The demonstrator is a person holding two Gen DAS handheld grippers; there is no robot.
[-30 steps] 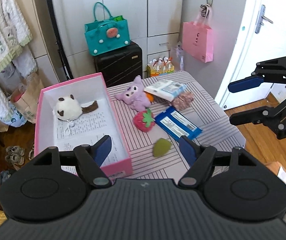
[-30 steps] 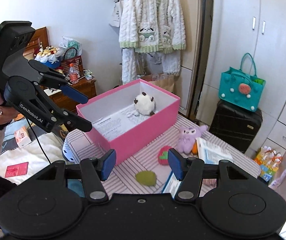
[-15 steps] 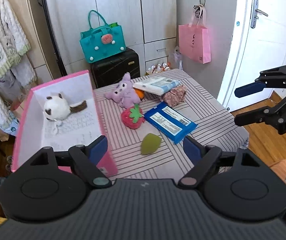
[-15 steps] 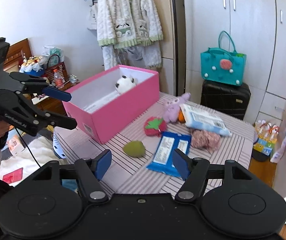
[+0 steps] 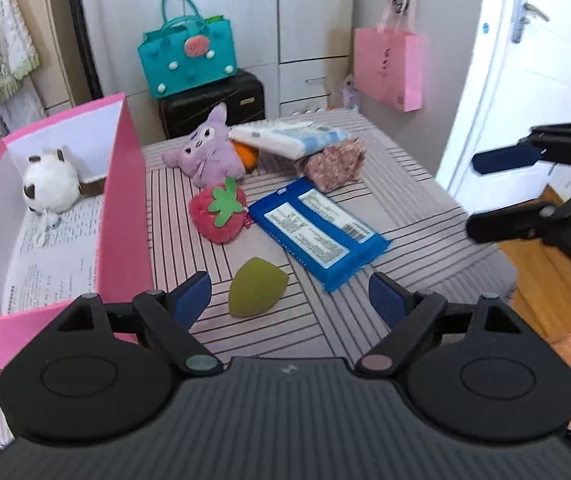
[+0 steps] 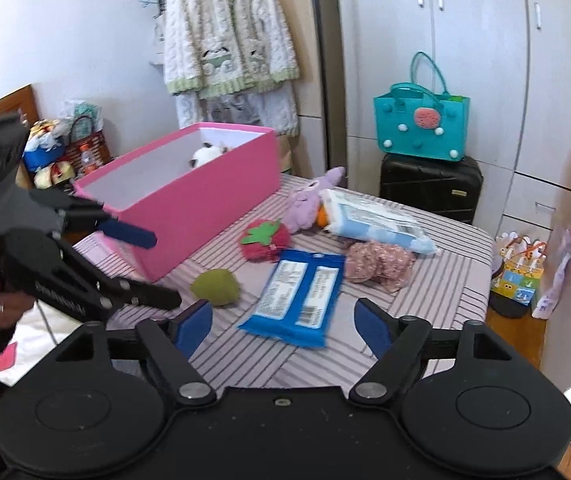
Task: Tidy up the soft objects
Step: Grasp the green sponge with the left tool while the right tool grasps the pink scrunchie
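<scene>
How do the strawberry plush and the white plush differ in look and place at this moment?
The strawberry plush is red with a green leaf top; the white plush is white with dark brown patches. The strawberry plush lies on the striped table, while the white plush already sits inside the pink box. Both are small, rounded soft toys, and neither is gripped.

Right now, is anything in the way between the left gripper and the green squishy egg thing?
Nothing visible. The left gripper, jaws opening and empty, points straight at the green sponge on the striped table. The pink box stands off to its side.
</scene>
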